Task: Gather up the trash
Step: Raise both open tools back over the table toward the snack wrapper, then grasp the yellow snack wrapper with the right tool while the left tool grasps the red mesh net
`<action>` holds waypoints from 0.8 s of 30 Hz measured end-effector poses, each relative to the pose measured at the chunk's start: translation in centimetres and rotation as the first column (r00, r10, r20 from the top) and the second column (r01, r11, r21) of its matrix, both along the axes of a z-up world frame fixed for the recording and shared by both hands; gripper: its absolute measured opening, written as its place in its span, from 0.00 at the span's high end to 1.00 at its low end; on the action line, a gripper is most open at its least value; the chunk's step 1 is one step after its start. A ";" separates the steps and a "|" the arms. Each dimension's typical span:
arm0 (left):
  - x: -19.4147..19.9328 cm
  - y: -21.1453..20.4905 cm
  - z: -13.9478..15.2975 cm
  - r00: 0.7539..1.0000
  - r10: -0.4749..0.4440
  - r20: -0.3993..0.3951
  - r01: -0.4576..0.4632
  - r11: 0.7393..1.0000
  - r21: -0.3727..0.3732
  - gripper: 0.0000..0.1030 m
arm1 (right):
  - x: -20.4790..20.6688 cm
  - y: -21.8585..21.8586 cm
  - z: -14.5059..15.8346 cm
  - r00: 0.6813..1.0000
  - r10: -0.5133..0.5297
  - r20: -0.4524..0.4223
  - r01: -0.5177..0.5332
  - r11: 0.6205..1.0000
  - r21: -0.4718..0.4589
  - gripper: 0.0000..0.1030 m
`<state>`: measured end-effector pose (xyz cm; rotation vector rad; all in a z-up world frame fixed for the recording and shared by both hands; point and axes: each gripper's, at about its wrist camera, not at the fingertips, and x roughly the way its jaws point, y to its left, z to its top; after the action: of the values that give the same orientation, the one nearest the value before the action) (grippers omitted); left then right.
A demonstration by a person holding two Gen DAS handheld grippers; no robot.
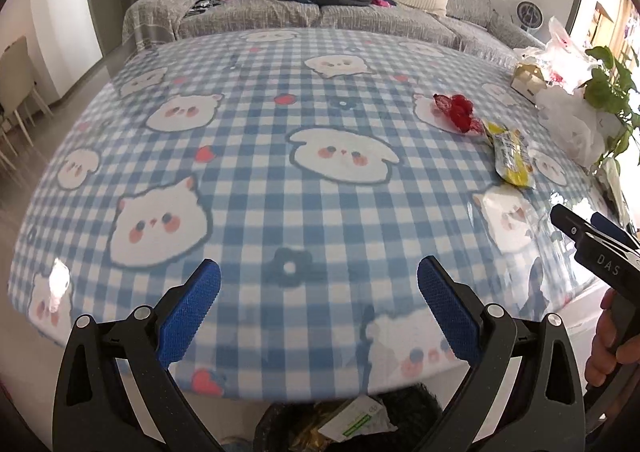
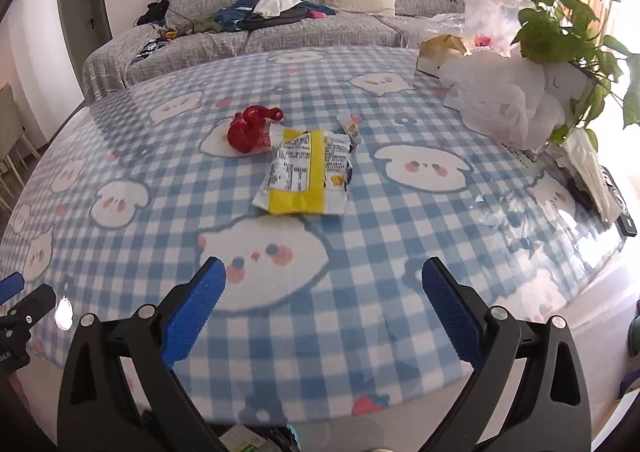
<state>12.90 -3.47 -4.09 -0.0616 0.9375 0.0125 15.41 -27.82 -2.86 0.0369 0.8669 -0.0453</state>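
A yellow-and-white snack wrapper (image 2: 306,174) lies flat on the blue checked tablecloth (image 2: 360,332), and a crumpled red wrapper (image 2: 250,128) sits just behind it to the left. A small torn wrapper scrap (image 2: 351,126) lies beside them. From the left wrist view the same yellow wrapper (image 1: 512,158) and red wrapper (image 1: 458,110) are far to the right. My right gripper (image 2: 322,304) is open over the table's near edge, short of the yellow wrapper. My left gripper (image 1: 319,304) is open and empty above the near edge. A black bin (image 1: 344,424) with trash in it shows under the table edge.
A potted plant (image 2: 568,24), white plastic bags (image 2: 508,100), a tissue box (image 2: 438,52) and a remote (image 2: 618,200) crowd the table's right side. A grey sofa (image 2: 288,24) with clothes stands behind the table. A hand (image 1: 612,344) holds the right gripper's handle at the edge.
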 end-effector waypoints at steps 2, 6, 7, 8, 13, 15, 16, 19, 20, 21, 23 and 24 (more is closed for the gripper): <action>1.1 0.0 0.0 1.000 0.000 -0.002 0.000 1.000 0.004 0.06 | 1.2 0.1 -0.1 1.000 -0.006 -0.002 0.006 1.000 0.000 0.08; 2.8 0.0 -0.1 1.000 -0.002 -0.007 0.002 1.000 0.003 0.06 | 3.5 0.1 -0.1 1.000 -0.018 -0.002 0.018 1.000 0.001 0.08; 3.2 -0.1 -0.1 1.000 -0.004 -0.009 0.004 1.000 0.004 0.06 | 4.4 0.1 -0.1 1.000 -0.023 -0.003 0.023 1.000 -0.001 0.08; 3.8 -0.2 -0.1 1.000 -0.005 -0.010 0.005 1.000 0.003 0.06 | 5.1 0.1 -0.1 1.000 -0.031 -0.005 0.031 1.000 -0.004 0.08; 5.7 -0.7 0.0 1.000 -0.021 -0.014 0.022 1.000 0.006 0.06 | 8.3 0.0 -0.5 0.998 -0.056 -0.025 0.056 0.998 -0.020 0.08; 6.4 -0.8 0.1 1.000 -0.023 -0.018 0.023 1.000 0.004 0.06 | 9.4 0.0 -0.8 0.997 -0.067 -0.038 0.066 0.997 -0.030 0.08; 6.9 -0.9 0.1 1.000 -0.024 -0.020 0.024 1.000 0.002 0.06 | 9.8 0.0 -0.9 0.997 -0.068 -0.042 0.067 0.997 -0.031 0.10; 8.1 -1.2 0.2 0.999 -0.030 -0.028 0.030 1.000 -0.005 0.06 | 11.1 -0.1 -1.6 0.996 -0.068 -0.066 0.065 0.997 -0.036 0.14; 8.6 -1.4 0.3 0.999 -0.032 -0.028 0.032 0.999 -0.005 0.06 | 11.5 -0.3 -1.9 0.994 -0.072 -0.077 0.070 0.997 -0.033 0.17; 8.9 -1.6 0.3 0.999 -0.033 -0.029 0.033 0.999 -0.003 0.06 | 11.8 -0.4 -2.2 0.994 -0.076 -0.085 0.074 0.997 -0.027 0.21; 9.7 -2.0 0.4 0.999 -0.037 -0.030 0.037 0.999 0.000 0.06 | 12.3 -0.3 -2.7 0.993 -0.060 -0.104 0.058 0.998 -0.014 0.23; 10.1 -2.2 0.4 0.999 -0.040 -0.032 0.040 0.999 0.000 0.06 | 12.5 -0.2 -2.9 0.993 -0.051 -0.108 0.049 0.999 -0.014 0.27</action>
<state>23.02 -5.70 -3.72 -0.0420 0.9702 -0.0229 27.93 -28.01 -5.71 0.0455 0.9745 -0.1000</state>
